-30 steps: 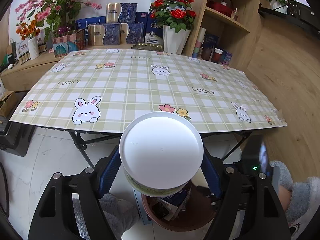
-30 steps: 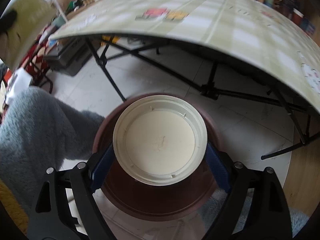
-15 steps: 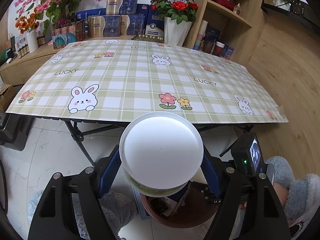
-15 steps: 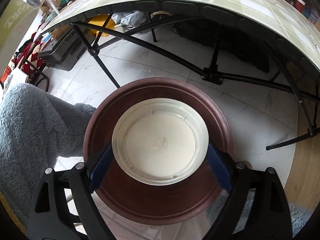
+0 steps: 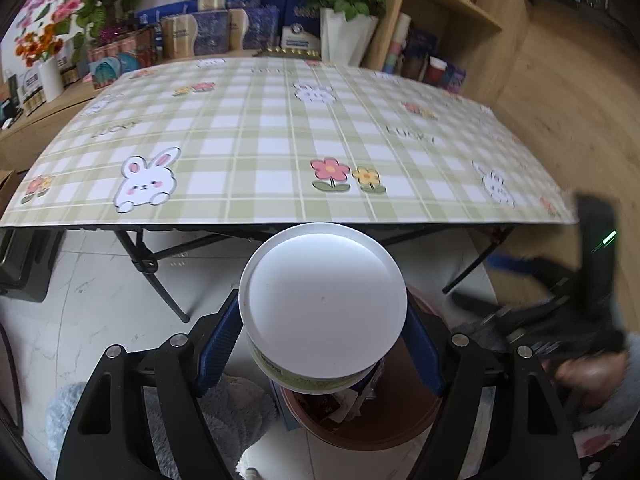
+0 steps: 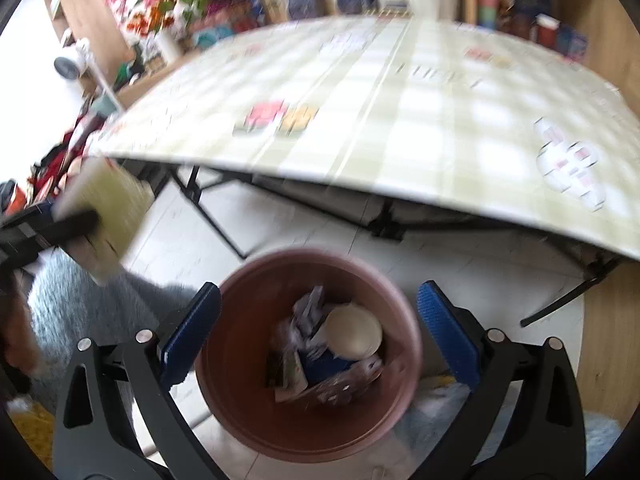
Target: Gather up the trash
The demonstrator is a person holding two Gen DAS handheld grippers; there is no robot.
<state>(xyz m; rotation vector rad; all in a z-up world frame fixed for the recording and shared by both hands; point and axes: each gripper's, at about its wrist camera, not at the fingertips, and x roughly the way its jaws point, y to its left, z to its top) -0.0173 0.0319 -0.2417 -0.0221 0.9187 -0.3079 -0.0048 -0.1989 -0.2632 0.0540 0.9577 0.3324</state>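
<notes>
Tub (image 5: 323, 312) sat base-out between left gripper (image 5: 322, 342) pads, gripped, over bin (image 5: 376, 428), before table (image 5: 280, 136) edge. Only right view showed bin (image 6: 308, 354) inside: one lid (image 6: 353, 331) atop crumpled wrappers (image 6: 312, 364), one tub (image 6: 106, 216) at far left. Right gripper (image 6: 319, 334) jaws opening wide, nothing between. Left view showed right gripper (image 5: 560, 304) blurred. Count: two grippers, one tub, one lid, one bin, one table.

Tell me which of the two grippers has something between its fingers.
The left gripper: its blue fingers clamp the white-based tub. The right gripper has nothing between its fingers, which are opening above the brown bin.
</notes>
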